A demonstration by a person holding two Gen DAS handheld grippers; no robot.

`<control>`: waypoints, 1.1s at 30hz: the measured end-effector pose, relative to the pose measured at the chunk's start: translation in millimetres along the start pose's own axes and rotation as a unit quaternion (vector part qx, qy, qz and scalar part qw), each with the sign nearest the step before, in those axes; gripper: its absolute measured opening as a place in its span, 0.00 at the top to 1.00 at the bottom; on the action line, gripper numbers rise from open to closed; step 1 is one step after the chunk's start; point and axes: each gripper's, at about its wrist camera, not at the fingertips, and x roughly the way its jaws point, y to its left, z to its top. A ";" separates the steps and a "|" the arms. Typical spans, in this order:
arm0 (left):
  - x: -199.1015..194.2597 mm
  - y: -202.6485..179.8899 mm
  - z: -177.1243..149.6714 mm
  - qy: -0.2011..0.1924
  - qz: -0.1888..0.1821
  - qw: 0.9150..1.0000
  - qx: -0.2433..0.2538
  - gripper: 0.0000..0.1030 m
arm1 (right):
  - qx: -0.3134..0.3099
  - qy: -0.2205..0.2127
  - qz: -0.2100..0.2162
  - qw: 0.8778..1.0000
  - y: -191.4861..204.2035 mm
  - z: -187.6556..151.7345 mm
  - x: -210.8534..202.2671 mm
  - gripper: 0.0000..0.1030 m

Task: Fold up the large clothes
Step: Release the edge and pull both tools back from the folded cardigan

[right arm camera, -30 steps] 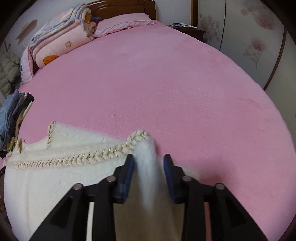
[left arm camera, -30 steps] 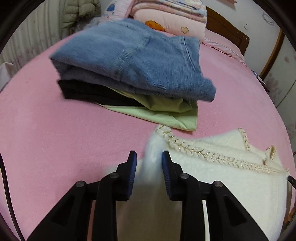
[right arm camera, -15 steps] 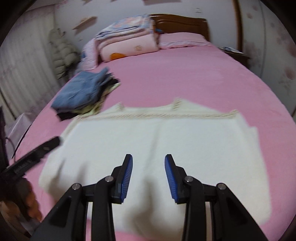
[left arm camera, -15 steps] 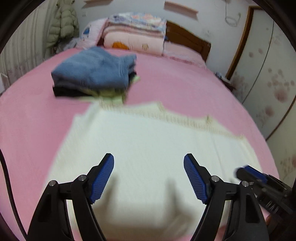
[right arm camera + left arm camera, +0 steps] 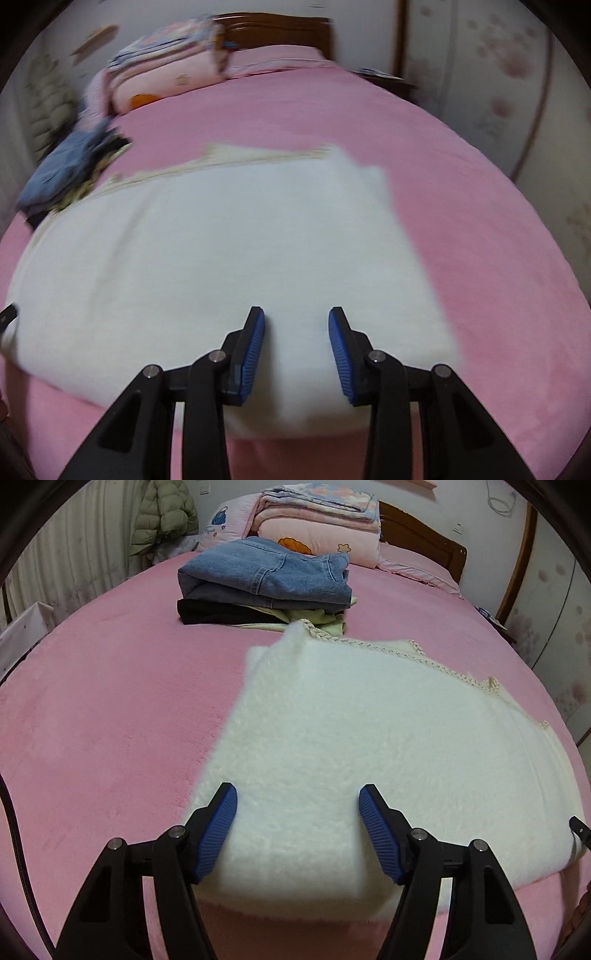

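Observation:
A fluffy white garment (image 5: 351, 746) with a braided gold trim along its far edge lies folded flat on the pink bed (image 5: 110, 709). It also shows in the right wrist view (image 5: 221, 258), which is blurred. My left gripper (image 5: 297, 801) is open and empty above the garment's near left part. My right gripper (image 5: 296, 321) is open and empty above its near right part. The tip of the other gripper shows at the right edge of the left wrist view (image 5: 578, 829).
A stack of folded clothes with blue jeans on top (image 5: 266, 579) lies just beyond the garment's far left corner. Folded pink quilts (image 5: 317, 520) and a wooden headboard (image 5: 421, 539) are at the bed's far end. A green jacket (image 5: 162, 517) hangs at the far left.
Both grippers let go of the trimmed corners they held a second ago, opened and pulled back toward the near edge. The garment now lies folded flat.

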 end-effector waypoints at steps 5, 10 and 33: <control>7.5 -6.9 0.4 0.001 0.018 1.000 0.018 0.34 | -0.014 -0.002 -0.018 1.000 -3.4 -7.4 1.5 0.65; 8.9 -5.7 0.0 0.003 0.012 1.000 0.014 0.34 | -0.027 -0.004 -0.038 0.999 1.3 -15.4 10.4 0.64; -117.6 -29.7 35.5 0.003 -0.078 0.997 0.005 0.02 | 0.004 -0.016 0.068 0.998 39.0 1.3 -107.5 0.50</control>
